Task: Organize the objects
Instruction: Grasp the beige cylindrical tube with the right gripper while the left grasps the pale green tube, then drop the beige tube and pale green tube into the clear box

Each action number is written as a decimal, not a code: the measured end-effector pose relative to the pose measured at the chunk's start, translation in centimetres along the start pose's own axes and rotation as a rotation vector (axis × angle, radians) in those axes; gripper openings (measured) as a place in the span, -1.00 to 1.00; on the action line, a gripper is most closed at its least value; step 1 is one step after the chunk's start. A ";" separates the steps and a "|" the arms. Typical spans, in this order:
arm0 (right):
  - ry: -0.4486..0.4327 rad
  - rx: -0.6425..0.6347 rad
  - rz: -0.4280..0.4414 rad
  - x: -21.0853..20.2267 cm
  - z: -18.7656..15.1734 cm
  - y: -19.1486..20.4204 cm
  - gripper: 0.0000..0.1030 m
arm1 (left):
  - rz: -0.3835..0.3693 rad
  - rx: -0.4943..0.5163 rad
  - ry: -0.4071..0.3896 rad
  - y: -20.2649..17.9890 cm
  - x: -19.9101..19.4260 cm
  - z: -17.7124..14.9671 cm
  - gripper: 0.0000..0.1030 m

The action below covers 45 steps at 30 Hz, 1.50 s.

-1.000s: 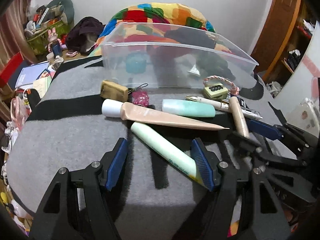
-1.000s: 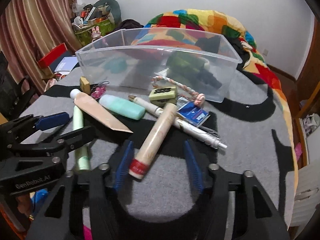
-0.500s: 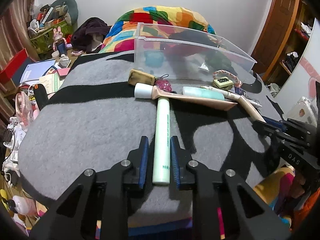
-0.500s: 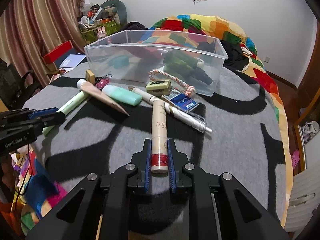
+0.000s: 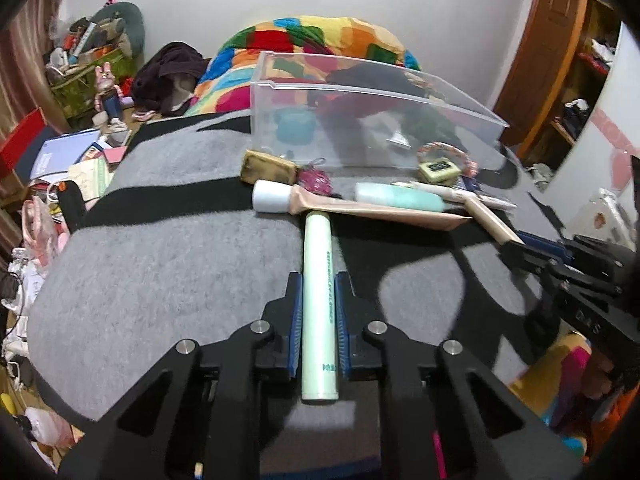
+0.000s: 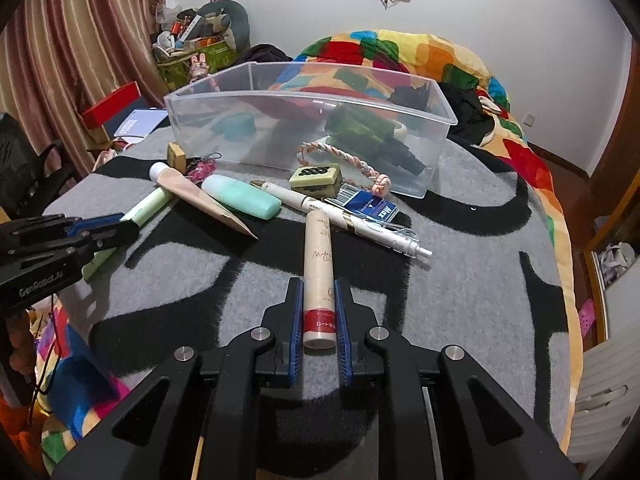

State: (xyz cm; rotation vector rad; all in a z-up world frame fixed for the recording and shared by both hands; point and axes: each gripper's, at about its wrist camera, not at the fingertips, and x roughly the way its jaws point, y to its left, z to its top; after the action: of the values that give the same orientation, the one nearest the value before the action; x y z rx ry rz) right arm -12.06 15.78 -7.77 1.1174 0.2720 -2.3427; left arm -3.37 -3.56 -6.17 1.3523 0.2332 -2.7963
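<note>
My left gripper (image 5: 318, 280) is shut on a pale green tube (image 5: 317, 264) that points toward the pile. My right gripper (image 6: 318, 286) is shut on a beige tube with a red band (image 6: 319, 264). A clear plastic bin (image 6: 308, 120) stands behind the pile on the grey and black blanket (image 6: 460, 300). In the pile lie a peach tube with a white cap (image 6: 200, 196), a teal bottle (image 6: 240, 196), a white pen (image 6: 348, 220), a green mahjong tile (image 6: 316, 178), a blue packet (image 6: 368, 208) and a braided rope (image 6: 348, 160).
A tan block (image 6: 177, 155) and a pink charm (image 6: 200, 169) lie left of the pile. The bin holds a teal object (image 6: 236, 126) and a dark green one (image 6: 368, 132). A colourful quilt (image 6: 440, 64) lies behind. Clutter sits on the floor at left.
Both grippers went from open around their tubes to shut on them. Each tube has turned in line with its fingers, and both views have pulled back from the pile.
</note>
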 end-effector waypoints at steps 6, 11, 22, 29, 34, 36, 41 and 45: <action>-0.042 0.036 0.033 -2.0 0.5 -0.6 -0.73 | -0.004 0.017 -0.024 -0.3 -1.9 -0.8 -0.72; -0.094 0.039 0.048 -3.7 1.6 -0.4 -0.73 | -0.020 0.007 -0.085 -0.3 -4.0 0.2 -0.72; -0.199 0.049 0.035 -5.4 5.3 -1.0 -0.73 | -0.029 0.001 -0.211 -0.4 -6.3 4.9 -0.72; -0.203 0.093 0.039 -4.2 8.0 -2.2 -0.73 | -0.021 -0.031 -0.215 0.4 -4.9 8.0 -0.72; -0.183 0.107 0.045 -2.4 9.9 -2.7 -0.73 | -0.020 -0.056 -0.184 1.2 -2.7 10.1 -0.72; -0.169 0.110 0.046 -1.5 10.6 -2.6 -0.73 | -0.019 -0.063 -0.167 1.3 -1.7 10.9 -0.72; -0.124 0.094 0.059 0.9 12.4 -2.0 -0.73 | -0.030 -0.082 -0.127 1.7 0.6 12.9 -0.72; -0.067 0.073 0.061 3.2 13.6 -1.1 -0.73 | -0.009 -0.062 -0.098 1.3 2.2 14.3 -0.72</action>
State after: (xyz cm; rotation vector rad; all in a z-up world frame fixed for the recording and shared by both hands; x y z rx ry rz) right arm -23.33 10.22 -1.60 1.0642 0.1268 -2.3467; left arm -15.73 -6.87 0.71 1.2016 0.3199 -2.8273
